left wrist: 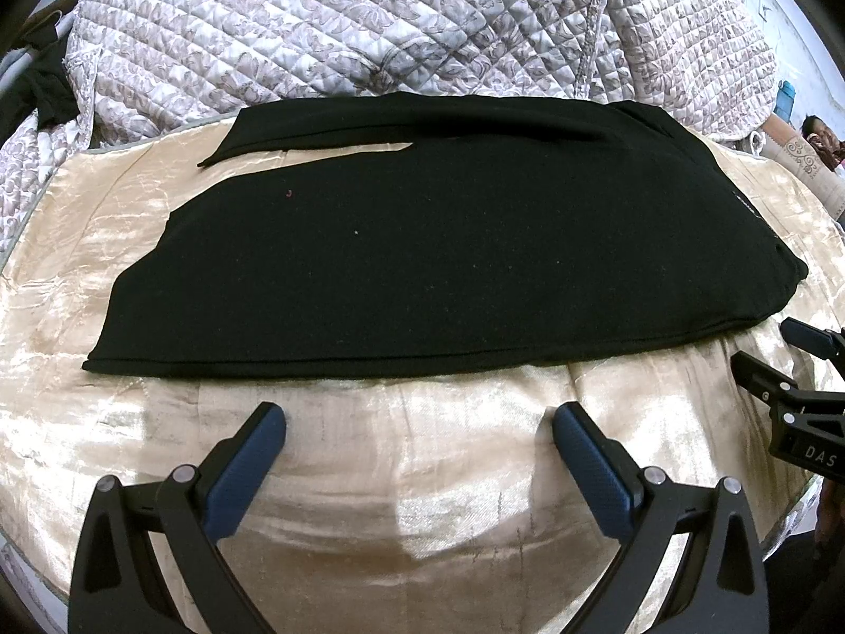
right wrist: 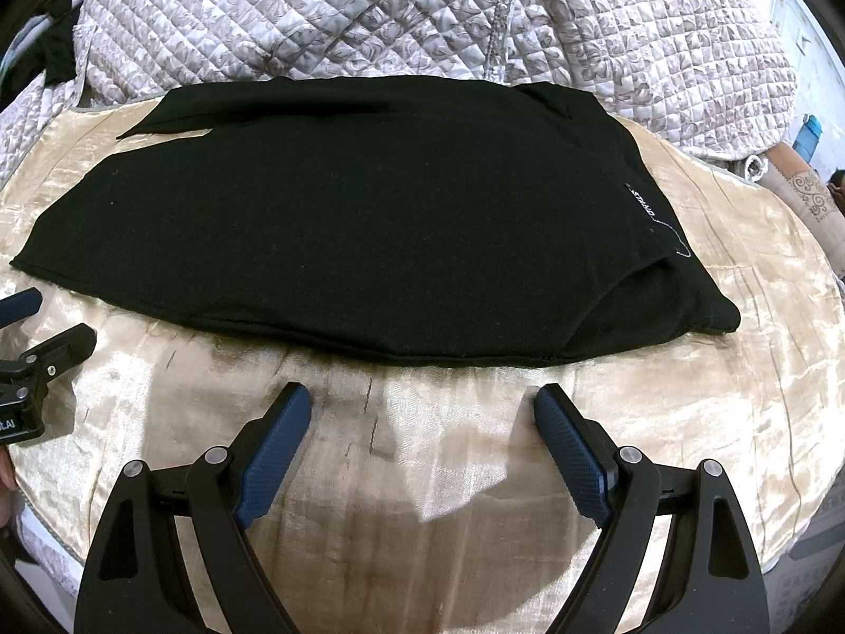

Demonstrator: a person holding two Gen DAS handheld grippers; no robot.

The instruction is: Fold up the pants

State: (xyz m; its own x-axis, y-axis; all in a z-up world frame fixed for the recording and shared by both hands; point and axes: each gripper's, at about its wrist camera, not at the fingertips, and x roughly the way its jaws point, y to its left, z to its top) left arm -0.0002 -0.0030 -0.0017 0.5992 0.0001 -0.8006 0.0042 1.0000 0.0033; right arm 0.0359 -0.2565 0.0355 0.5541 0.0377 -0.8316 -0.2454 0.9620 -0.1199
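Black pants [left wrist: 422,243] lie folded flat on a shiny gold cloth [left wrist: 369,475], long edge toward me. They also show in the right wrist view [right wrist: 369,222], with a small white-lettered label [right wrist: 643,205] near their right end. My left gripper [left wrist: 420,417] is open and empty, just in front of the pants' near edge. My right gripper [right wrist: 422,401] is open and empty, also just short of the near edge. The right gripper shows at the right edge of the left wrist view [left wrist: 781,364]; the left gripper shows at the left edge of the right wrist view [right wrist: 42,327].
A quilted floral blanket [left wrist: 369,21] is piled up behind the pants. A dark garment [left wrist: 42,90] lies at the far left. A person [left wrist: 821,137] sits at the far right. The gold cloth's edge [right wrist: 792,544] curves down at the near right.
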